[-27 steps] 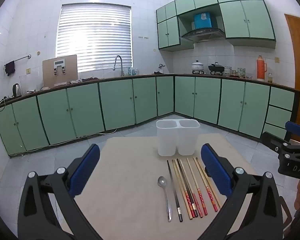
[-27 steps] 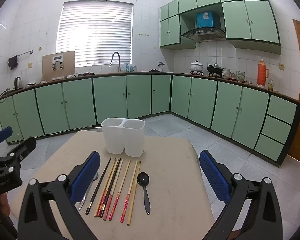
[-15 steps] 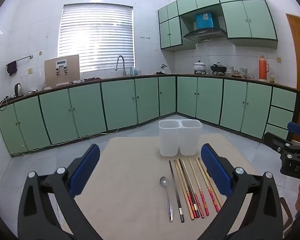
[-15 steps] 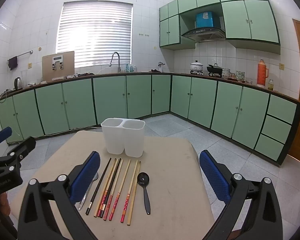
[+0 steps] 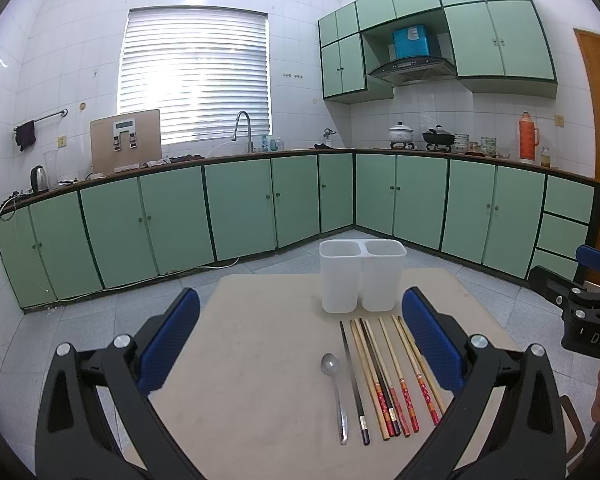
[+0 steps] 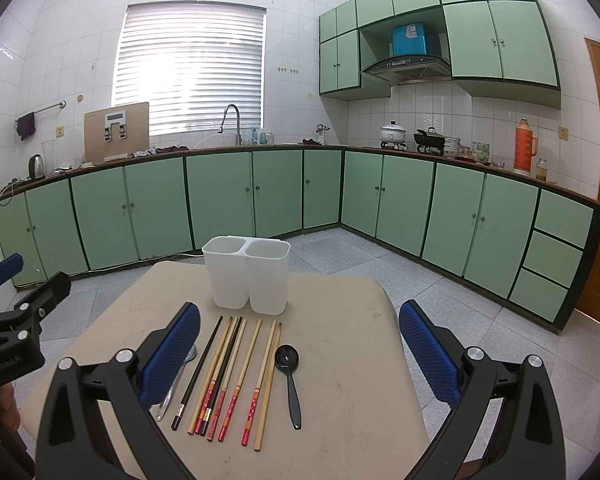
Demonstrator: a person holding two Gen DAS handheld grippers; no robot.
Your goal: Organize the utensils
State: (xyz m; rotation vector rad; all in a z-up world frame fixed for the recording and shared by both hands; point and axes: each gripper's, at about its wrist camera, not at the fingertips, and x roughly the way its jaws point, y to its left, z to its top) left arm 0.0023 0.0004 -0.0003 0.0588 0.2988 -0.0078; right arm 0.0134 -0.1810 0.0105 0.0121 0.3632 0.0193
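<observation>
Nearest, the left tongs (image 5: 300,344) and right tongs (image 6: 299,356) hover with blue-padded jaws spread wide and nothing between them, above a beige counter (image 5: 240,400). On it lies a row of utensils, handles toward the viewer: a silver spoon (image 5: 336,392) at the left end, then a black chopstick (image 5: 354,380) and wooden chopsticks (image 6: 236,376) (several with red patterned ends), and a black spoon (image 6: 290,376) at the right end. Just beyond their tips stands a white two-compartment holder (image 6: 247,276), upright, with green kitchen cabinets (image 6: 220,196) well behind it.
</observation>
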